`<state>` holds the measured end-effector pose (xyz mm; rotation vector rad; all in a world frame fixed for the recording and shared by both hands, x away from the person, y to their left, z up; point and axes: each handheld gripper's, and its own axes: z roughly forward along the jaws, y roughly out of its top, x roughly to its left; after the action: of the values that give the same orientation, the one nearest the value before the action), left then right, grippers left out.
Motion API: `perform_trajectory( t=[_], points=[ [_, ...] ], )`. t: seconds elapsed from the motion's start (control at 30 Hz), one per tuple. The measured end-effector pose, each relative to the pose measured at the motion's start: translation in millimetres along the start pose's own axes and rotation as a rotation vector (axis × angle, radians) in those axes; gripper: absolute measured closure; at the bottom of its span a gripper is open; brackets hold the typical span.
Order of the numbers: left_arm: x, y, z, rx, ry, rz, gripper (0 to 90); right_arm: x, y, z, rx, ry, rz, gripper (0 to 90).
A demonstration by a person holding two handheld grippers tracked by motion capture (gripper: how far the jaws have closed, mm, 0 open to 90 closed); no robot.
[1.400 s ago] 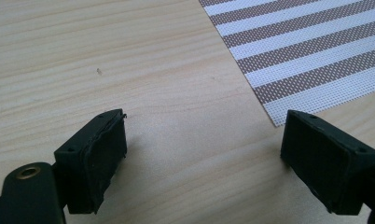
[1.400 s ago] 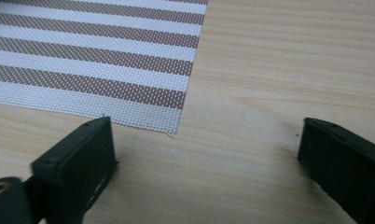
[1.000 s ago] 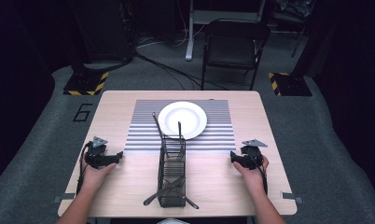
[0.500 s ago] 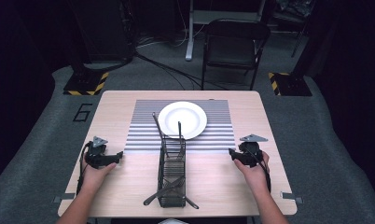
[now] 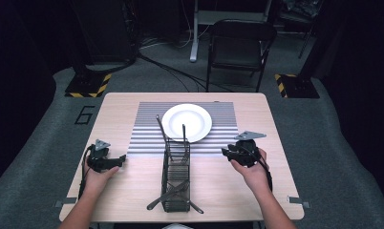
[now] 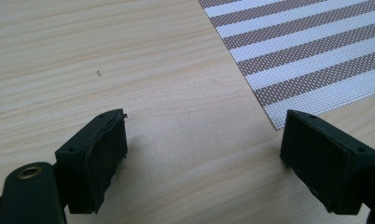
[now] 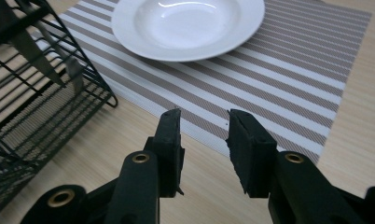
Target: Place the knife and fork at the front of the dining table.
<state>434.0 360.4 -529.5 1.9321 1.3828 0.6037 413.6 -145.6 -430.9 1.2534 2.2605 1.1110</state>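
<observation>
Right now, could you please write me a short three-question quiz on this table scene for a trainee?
1. True or false: the white plate rests on the striped placemat.
2. What lies between the jaws of the right gripper? A) a fork B) nothing C) the plate's rim
3. Fill in: the black wire rack sits between the left gripper and the ____ gripper.

Key
1. True.
2. B: its jaws have just been closing, with a narrow gap and nothing between them.
3. Right.

Folding chair (image 5: 241, 45) (behind table (image 5: 133, 100)), floor cables (image 5: 168, 69)
</observation>
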Motion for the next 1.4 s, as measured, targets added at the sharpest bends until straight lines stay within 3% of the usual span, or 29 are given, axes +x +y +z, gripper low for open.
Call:
perform_trajectory(
  t=[0.53,0.9,1.4],
  points=[
    [-0.1,0.7,0.5,0.002,0.005,-0.001,14.2,41.0,39.0,16.5,0.008,0.125,-0.094,64.1],
    [0.1,1.0,0.2,0.008,0.003,0.000,14.3,64.6,60.2,20.7,0.006,0.163,-0.165,64.3],
    [-0.2,1.2,0.5,0.007,0.006,-0.001,14.3,85.7,82.3,33.1,-0.003,0.200,-0.196,64.4]
  ],
)
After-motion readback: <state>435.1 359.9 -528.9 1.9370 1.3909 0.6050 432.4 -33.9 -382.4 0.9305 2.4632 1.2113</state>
